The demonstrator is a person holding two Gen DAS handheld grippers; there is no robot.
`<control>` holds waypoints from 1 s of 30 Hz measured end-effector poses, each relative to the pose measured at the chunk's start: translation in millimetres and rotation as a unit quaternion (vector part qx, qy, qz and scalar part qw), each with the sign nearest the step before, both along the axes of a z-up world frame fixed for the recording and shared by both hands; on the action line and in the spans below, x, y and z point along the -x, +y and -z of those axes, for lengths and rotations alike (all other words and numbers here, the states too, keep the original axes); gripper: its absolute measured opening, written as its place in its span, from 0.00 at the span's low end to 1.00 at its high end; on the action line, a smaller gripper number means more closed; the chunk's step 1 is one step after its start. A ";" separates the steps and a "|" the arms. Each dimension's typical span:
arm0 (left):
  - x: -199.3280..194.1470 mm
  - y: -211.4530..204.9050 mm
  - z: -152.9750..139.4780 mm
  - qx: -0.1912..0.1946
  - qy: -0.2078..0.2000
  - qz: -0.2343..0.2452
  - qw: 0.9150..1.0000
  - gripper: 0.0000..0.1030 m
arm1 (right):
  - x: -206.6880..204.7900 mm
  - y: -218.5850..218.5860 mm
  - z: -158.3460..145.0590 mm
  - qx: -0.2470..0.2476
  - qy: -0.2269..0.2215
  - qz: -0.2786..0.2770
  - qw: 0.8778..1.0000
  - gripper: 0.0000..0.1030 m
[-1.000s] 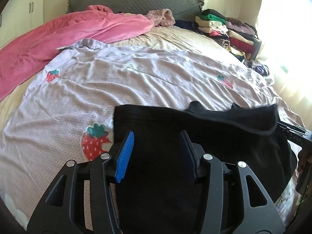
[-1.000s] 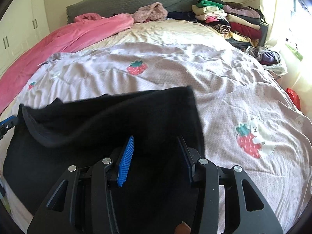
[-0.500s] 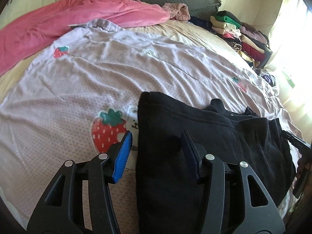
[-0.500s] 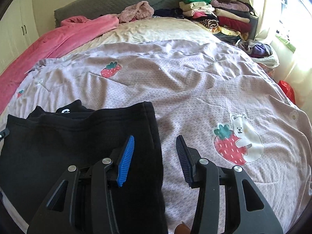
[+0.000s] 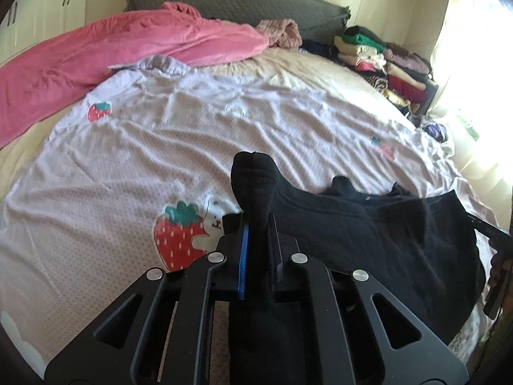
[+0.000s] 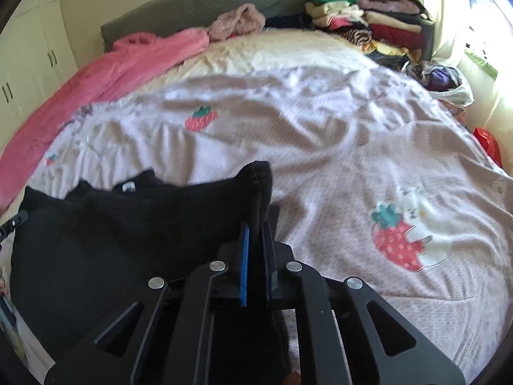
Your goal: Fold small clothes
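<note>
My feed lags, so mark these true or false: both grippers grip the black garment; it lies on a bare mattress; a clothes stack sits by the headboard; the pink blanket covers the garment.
1. Both the left gripper and right gripper are shut on the black garment: true.
2. It lies on a bare mattress: false, on a strawberry-print sheet.
3. A clothes stack sits by the headboard: true.
4. The pink blanket covers the garment: false, it lies apart.

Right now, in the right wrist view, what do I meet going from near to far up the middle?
right hand-held gripper → black garment → strawberry bedspread → cream sheet → grey headboard.
</note>
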State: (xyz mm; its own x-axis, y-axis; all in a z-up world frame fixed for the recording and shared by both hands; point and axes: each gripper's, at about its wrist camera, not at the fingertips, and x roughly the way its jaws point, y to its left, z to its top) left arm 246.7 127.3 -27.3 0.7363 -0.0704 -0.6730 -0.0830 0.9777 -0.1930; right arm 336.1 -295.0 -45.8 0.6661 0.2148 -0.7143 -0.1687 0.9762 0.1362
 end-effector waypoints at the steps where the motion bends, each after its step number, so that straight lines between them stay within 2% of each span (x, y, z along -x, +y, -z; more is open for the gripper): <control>1: 1.1 1.8 -3.5 0.002 -0.004 0.000 1.000 0.04 | 1.3 -2.0 -4.5 -0.001 -0.011 0.003 1.000 0.06; 5: -2.1 7.2 0.5 0.006 0.001 -0.008 1.000 0.04 | -0.9 -4.9 -2.8 0.015 -0.018 0.014 1.000 0.06; 8: -7.4 6.3 13.9 -0.001 0.023 -0.011 1.000 0.04 | -6.1 -5.0 10.1 0.028 0.001 0.020 0.999 0.06; 11: -8.8 7.9 22.3 0.001 0.036 -0.014 0.999 0.04 | -10.9 -8.3 23.9 0.017 0.029 0.029 0.999 0.06; 18: -6.4 5.0 23.5 -0.013 0.041 -0.015 0.999 0.07 | -7.3 -2.6 26.7 0.035 0.030 0.035 0.998 0.07; 22: -6.0 6.0 23.4 -0.013 0.042 -0.017 0.999 0.07 | -6.1 -5.9 28.8 0.029 0.035 0.043 0.998 0.08; 25: -5.2 4.6 23.0 -0.016 0.042 -0.018 0.999 0.08 | -5.7 -7.5 28.5 0.030 0.035 0.049 0.998 0.12; 27: -4.8 3.9 22.9 -0.017 0.043 -0.017 0.999 0.08 | -4.2 -8.1 27.0 0.028 0.034 0.052 0.998 0.21; 30: -4.4 3.6 22.3 -0.017 0.042 -0.018 0.999 0.08 | -1.8 -8.9 24.4 0.025 0.032 0.053 0.998 0.23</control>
